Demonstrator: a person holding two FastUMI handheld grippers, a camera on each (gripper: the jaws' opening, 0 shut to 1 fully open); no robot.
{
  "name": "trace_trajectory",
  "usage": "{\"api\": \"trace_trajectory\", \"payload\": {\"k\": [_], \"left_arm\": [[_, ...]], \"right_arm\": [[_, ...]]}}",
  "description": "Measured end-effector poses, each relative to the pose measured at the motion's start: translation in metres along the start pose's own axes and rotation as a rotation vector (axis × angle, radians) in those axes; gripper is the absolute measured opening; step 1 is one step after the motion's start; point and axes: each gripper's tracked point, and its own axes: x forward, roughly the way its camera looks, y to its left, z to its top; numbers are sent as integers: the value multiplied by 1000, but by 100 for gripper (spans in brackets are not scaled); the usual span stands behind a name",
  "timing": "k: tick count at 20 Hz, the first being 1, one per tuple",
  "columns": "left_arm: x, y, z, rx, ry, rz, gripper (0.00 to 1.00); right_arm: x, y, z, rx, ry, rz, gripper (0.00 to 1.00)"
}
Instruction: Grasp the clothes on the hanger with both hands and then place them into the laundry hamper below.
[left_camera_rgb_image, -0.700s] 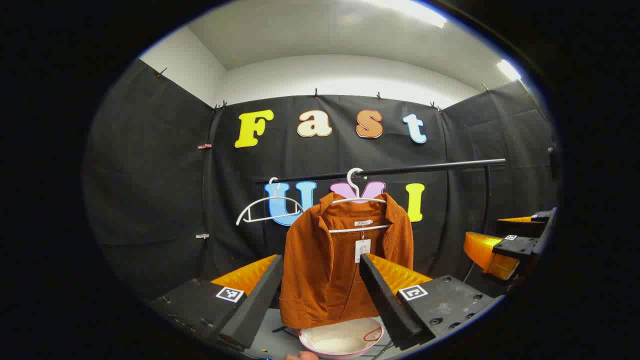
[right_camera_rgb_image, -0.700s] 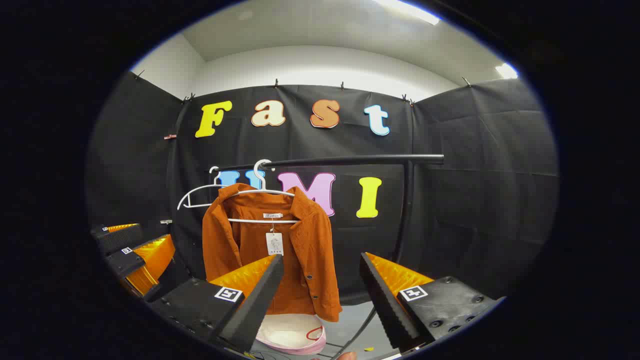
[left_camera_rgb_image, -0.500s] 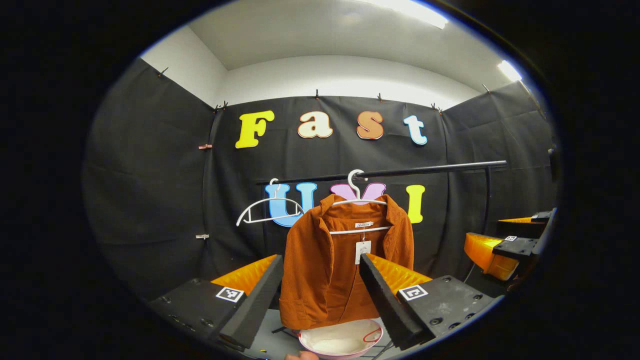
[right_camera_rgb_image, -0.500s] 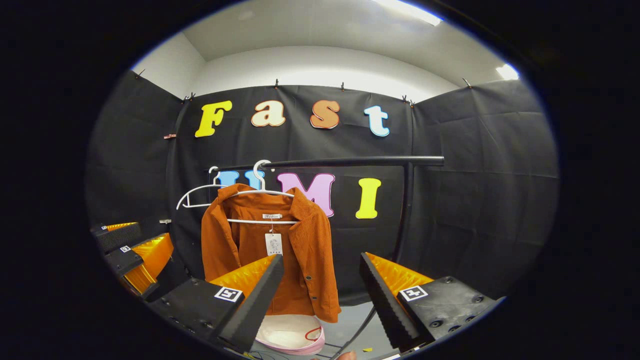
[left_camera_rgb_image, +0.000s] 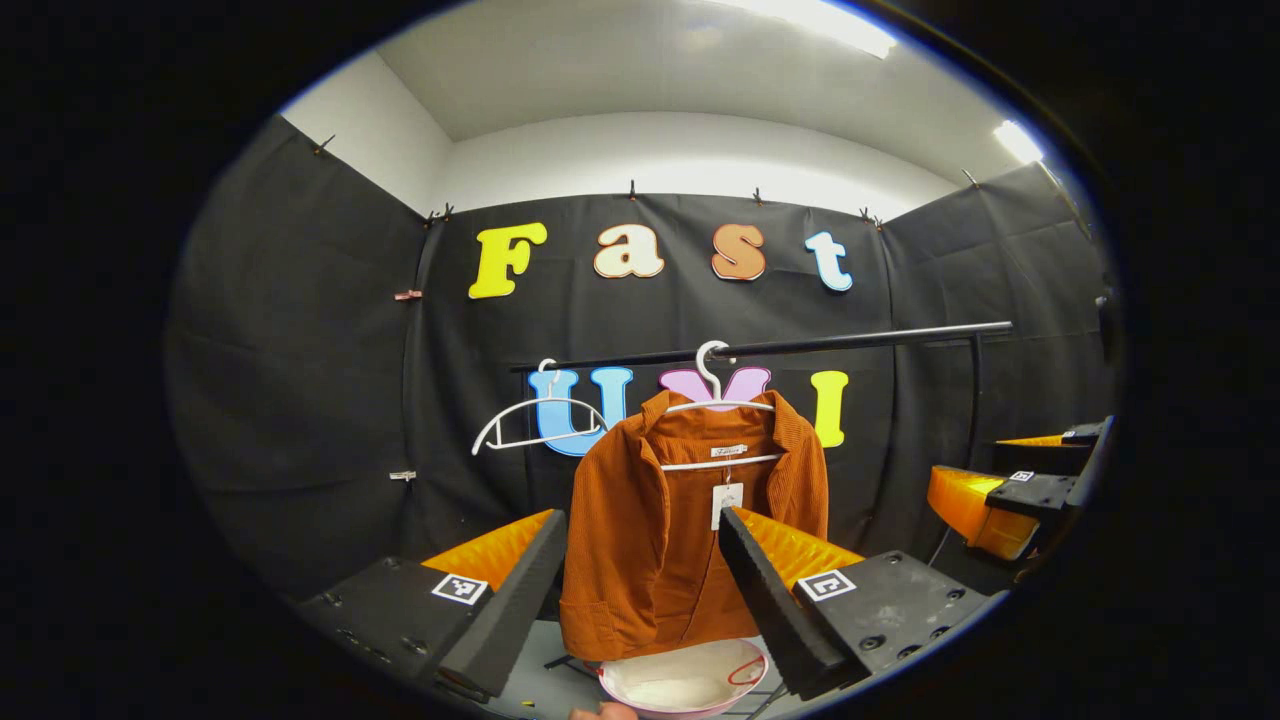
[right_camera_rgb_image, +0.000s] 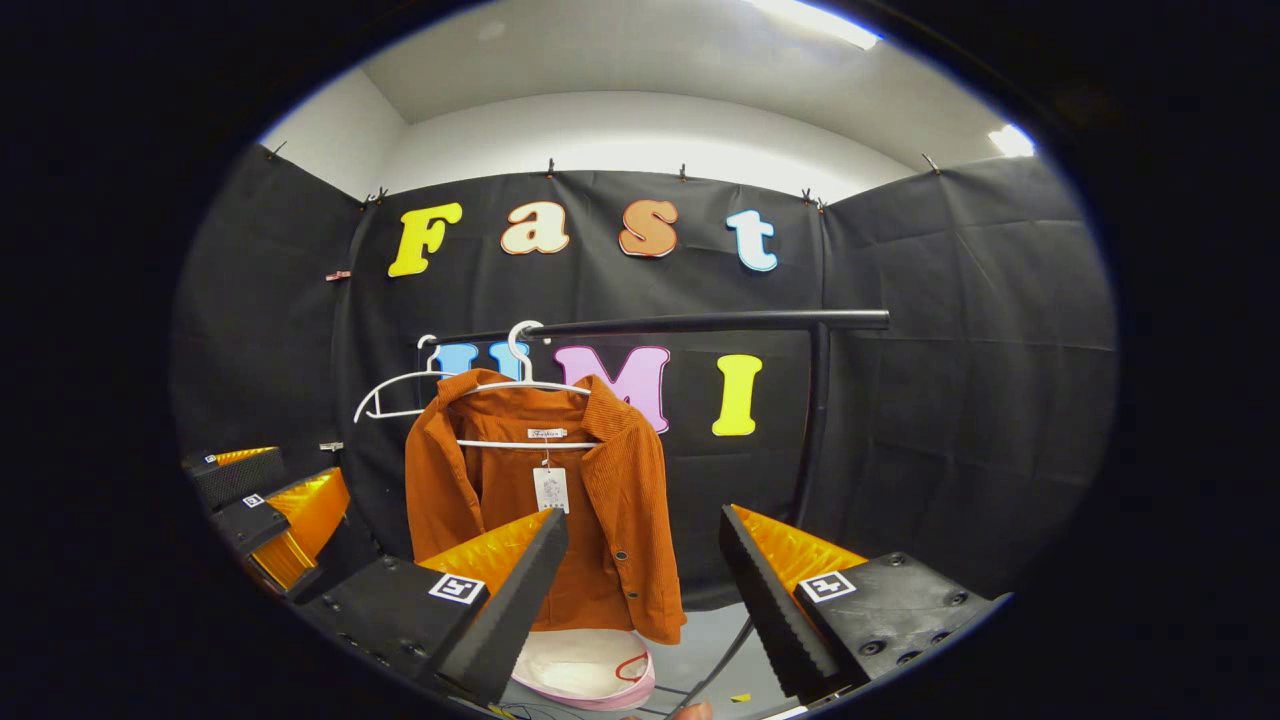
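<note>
Black cloth behind ribbed corduroy jacket (left_camera_rgb_image: 690, 530).

Your left gripper (left_camera_rgb_image: 640, 590) is held level, pointing forward, its two fingers spread wide apart with nothing between the pads. Your right gripper (right_camera_rgb_image: 640, 590) is in the same pose, fingers parted and closed on nothing. From the left gripper view, the right gripper (left_camera_rgb_image: 1010, 490) sits off to the side at about the same height, well apart
</note>
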Motion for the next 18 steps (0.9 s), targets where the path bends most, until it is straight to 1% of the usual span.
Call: {"api": "trace_trajectory", "payload": {"k": [5, 7, 8, 9, 12, 13, 14, 17, 18], "left_arm": [[5, -2, -4, -8, 1, -30, 96], [9, -4, -6, -17, -6, -50, 97], [15, -4, -7, -15, -13, -56, 99], [24, -4, -11, -9, -16, -58, 98], [68, -10, -14, 1, -14, -58, 96], [81, -15, -15, 6, -20, -58, 98], [95, -19, -16, 11, -24, -52, 96], [147, -19, -26, 19, -32, 2, 96], [162, -18, -32, 23, -27, 22, 97]], "right_arm": [[2, 10, -2, 2, -7, -4, 98], [9, 9, -1, -1, -25, -16, 99], [14, 8, -2, -2, -34, -24, 98], [20, 8, -2, -5, -38, -29, 99], [40, 6, -7, -18, -31, -28, 98], [47, 5, -7, -17, -36, -25, 98], [54, 3, -8, -13, -41, -22, 98], [83, 5, -16, 4, -45, 10, 98], [95, 9, -23, 9, -37, 33, 99]]}}
